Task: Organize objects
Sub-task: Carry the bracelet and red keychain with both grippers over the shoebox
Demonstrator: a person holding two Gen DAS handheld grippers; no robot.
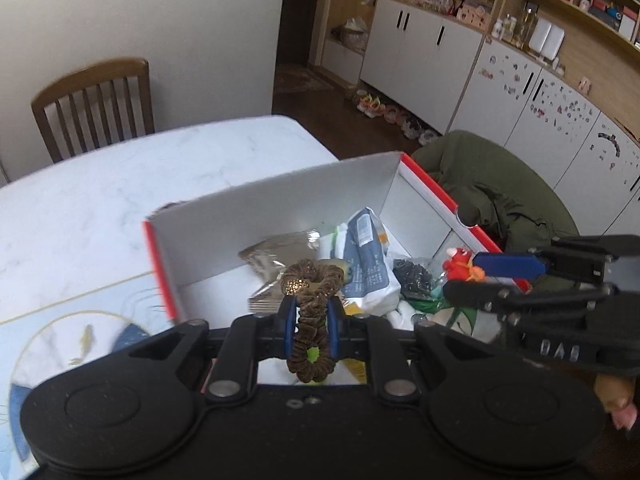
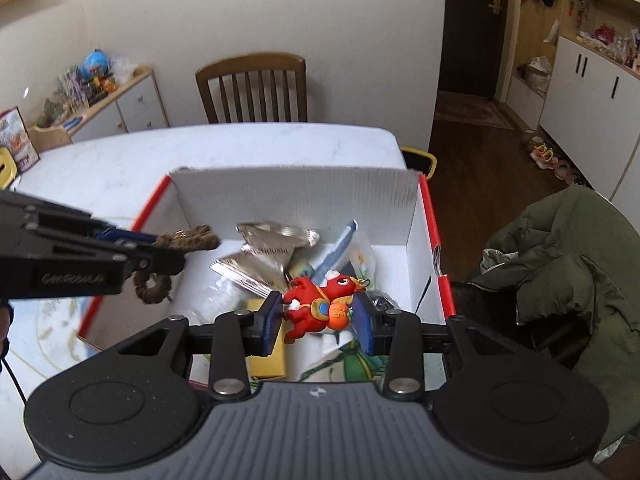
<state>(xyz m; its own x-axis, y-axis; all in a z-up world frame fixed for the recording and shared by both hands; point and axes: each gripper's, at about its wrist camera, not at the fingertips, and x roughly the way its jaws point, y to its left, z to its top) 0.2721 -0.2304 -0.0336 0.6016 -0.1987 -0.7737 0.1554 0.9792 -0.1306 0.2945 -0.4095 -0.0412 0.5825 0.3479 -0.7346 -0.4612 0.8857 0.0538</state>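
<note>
The left gripper [image 1: 312, 326] is closed on a brown hair scrunchie [image 1: 311, 312]. The scrunchie stands between the two blue pads, which press it from both sides. Its upper loop, with a small gold ornament, rises above the fingertips, and its lower loop hangs under them. In the right wrist view the same gripper [image 2: 160, 246] comes in from the left, and the scrunchie [image 2: 188, 240] sticks out past its tip, above the left part of the box.

The right gripper [image 2: 320, 316] is closed on a red toy figure [image 2: 316, 306]. The figure lies sideways between the blue pads and touches both of them. It carries an orange and blue piece on its front, and a small ring is at its right end. In the left wrist view this gripper [image 1: 480, 276] reaches in from the right, with the red figure [image 1: 460, 264] at its tip.

Both grippers are held over an open white cardboard box [image 2: 292, 196] with red edges, which stands on a white marble table [image 2: 240, 144]. In the box lie silver foil packets [image 2: 276, 240], a blue and white pouch [image 1: 366, 264] and a small bag of dark pieces [image 1: 412, 276]. A yellow item [image 2: 266, 360] lies under the right gripper. The two held things are above these contents; I cannot tell if they touch them.

A wooden chair [image 2: 254, 88] stands behind the table, and a green jacket [image 2: 568, 264] lies to the right of the box.
</note>
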